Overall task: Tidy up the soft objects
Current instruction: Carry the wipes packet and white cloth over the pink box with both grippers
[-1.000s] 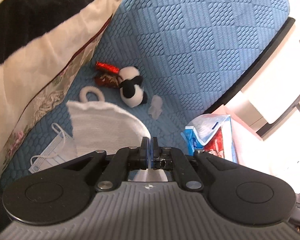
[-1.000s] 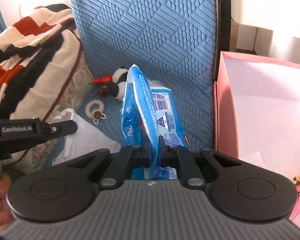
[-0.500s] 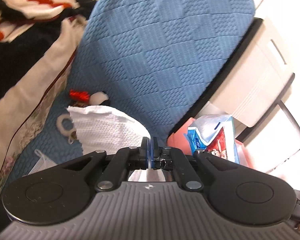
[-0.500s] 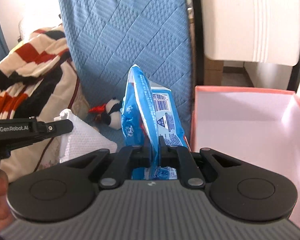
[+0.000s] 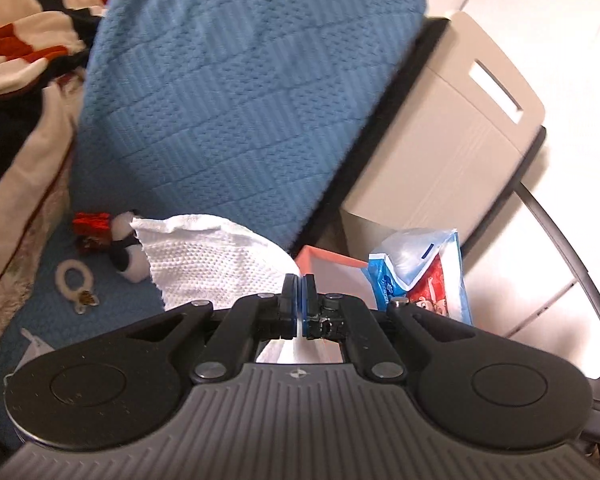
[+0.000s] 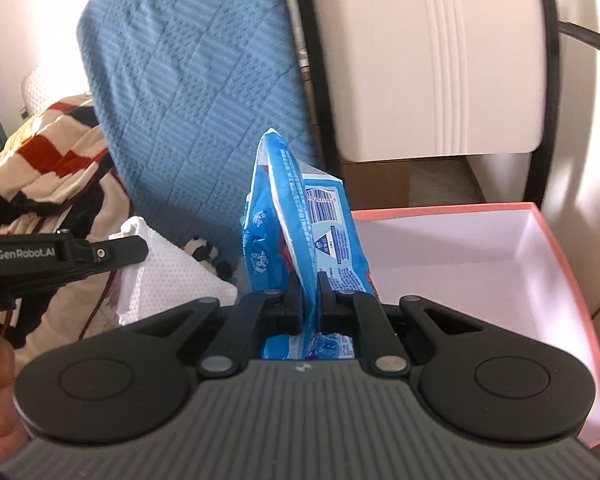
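While both loads hang clear of the blue quilted cover (image 5: pixel 236 92), each is pinched by one edge, likely for carriage to the pink box (image 6: pixel 556 264). Left gripper (image 5: pixel 299 292): clamped on a white textured cloth (image 5: pixel 208 264), beside the panda plush (image 5: pixel 126 256). Right gripper (image 6: pixel 309 292): clamped on a blue tissue pack (image 6: pixel 300 224), upright, near the box's rim. Box: open, nothing inside.

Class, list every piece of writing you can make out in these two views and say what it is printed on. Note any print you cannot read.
"GenRobot.AI": white lettering on the black side of the left tongs, seen from the right wrist.
Blue tissue packet: a barcode and dense small print, too small and blurred to read.
Same packet from the left wrist: a red panel with a picture, no legible words.
Nothing else bears readable text.
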A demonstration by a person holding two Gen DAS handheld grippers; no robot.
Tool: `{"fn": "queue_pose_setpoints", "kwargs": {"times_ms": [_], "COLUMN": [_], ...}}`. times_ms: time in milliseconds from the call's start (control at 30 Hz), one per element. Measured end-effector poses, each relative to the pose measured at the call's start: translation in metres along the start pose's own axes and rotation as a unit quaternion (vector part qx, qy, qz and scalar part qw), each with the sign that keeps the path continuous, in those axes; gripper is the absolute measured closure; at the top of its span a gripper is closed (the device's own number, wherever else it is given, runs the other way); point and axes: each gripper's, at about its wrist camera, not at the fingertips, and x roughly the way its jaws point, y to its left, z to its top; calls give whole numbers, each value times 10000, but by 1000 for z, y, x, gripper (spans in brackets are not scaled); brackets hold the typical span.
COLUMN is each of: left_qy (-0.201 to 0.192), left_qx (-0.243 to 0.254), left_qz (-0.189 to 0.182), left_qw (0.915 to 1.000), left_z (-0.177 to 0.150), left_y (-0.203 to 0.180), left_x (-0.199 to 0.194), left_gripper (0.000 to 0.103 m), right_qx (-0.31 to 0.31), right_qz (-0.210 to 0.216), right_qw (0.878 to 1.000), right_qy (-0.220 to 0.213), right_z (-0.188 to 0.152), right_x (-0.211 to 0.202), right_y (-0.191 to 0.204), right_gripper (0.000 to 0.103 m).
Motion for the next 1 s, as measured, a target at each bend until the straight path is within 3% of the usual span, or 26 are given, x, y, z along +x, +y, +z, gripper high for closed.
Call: {"fn": "queue_pose_setpoints", "kwargs": {"times_ms": [400,1000], "left_qy": [71,910], "left_qx": [462,524], "left_qz": [-247,-133], "left_qw": [9986,9944], "left_z": [0,-68], "left_y": [-82,-122], "left_x": [24,119], "left_gripper": [101,100], "right_qx": [255,547], "right_qz": [-317,-657], "right_qw": [9991,9935], "right_qy": [-80,753], "right_z": [6,-53], "right_x": [-19,32], "right_y": [-65,-155], "right_gripper": [93,93]}}
